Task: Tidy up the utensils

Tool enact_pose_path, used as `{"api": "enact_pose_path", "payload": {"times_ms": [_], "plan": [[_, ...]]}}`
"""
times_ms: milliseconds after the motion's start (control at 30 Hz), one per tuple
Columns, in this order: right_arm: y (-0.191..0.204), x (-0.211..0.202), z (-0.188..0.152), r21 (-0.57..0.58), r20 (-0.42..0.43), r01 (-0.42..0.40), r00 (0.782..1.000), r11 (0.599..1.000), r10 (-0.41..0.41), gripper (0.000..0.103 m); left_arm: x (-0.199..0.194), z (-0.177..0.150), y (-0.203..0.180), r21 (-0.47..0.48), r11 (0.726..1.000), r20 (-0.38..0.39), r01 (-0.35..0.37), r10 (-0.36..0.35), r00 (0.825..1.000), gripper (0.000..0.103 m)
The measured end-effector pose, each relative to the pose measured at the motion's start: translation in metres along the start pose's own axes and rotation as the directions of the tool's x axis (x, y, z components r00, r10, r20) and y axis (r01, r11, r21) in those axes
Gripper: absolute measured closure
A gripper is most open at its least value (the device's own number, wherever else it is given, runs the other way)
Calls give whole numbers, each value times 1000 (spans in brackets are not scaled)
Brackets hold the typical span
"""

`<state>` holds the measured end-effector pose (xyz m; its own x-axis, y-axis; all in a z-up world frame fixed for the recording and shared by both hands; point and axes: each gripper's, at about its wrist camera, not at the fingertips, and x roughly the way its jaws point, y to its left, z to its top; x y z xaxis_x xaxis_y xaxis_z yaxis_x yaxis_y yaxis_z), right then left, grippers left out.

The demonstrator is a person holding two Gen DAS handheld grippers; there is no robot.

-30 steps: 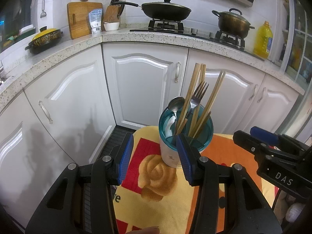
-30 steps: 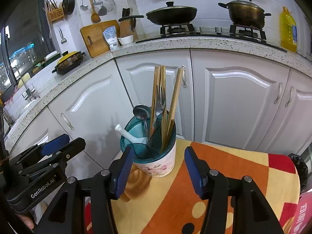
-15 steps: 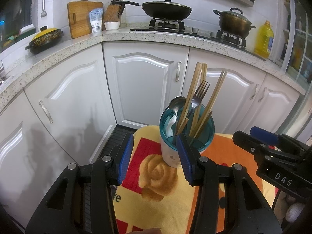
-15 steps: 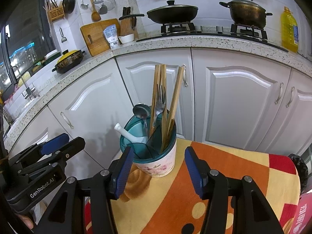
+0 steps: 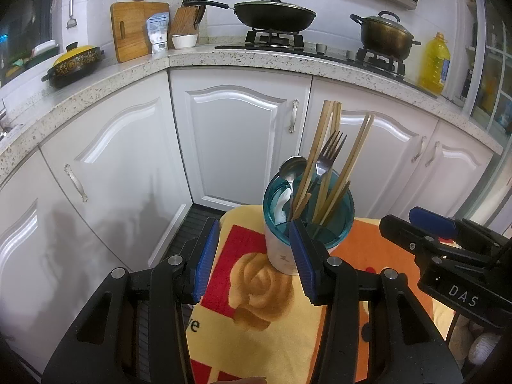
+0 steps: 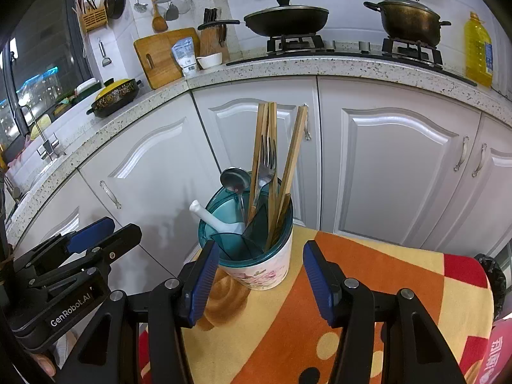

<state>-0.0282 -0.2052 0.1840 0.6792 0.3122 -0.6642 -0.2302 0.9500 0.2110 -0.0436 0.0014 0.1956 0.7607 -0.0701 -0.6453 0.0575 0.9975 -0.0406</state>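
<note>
The holder (image 5: 307,224) stands upright a little right of centre in the left wrist view, on the cloth (image 5: 256,320) that covers the table. It is a white cup with a teal divided insert. In it stand the chopsticks (image 5: 323,147), a fork (image 5: 329,150) and a metal spoon (image 5: 291,166), all leaning slightly, with a white spoon (image 6: 208,216) lying low in the left compartment — its handle pokes over the rim toward the left of the right wrist view.

The left gripper (image 5: 254,256) fills the lower centre of its own frame, jaws wide apart and holding nothing; its right finger overlaps the near side of the holder in the picture, though whether they touch cannot be told. The right gripper (image 6: 260,275) sits low in its own frame, likewise wide open and empty, with the holder just beyond the gap between its fingers, nearer the left one.

Each gripper shows at the edge of the other's view — the right one at the lower right, the left one at the lower left. White cabinets (image 6: 384,160) fill the background, and a wok (image 6: 286,19) and a pot (image 6: 409,19) stand in the upper part of the frame.
</note>
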Motion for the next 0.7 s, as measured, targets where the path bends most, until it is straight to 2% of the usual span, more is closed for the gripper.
{"api": "enact_pose_path", "payload": {"times_ms": [700], "plan": [[2, 0, -1, -6, -5, -4, 1000, 1000, 4, 50, 1, -1, 2, 0, 1000, -1, -2, 2, 1000, 58]]}}
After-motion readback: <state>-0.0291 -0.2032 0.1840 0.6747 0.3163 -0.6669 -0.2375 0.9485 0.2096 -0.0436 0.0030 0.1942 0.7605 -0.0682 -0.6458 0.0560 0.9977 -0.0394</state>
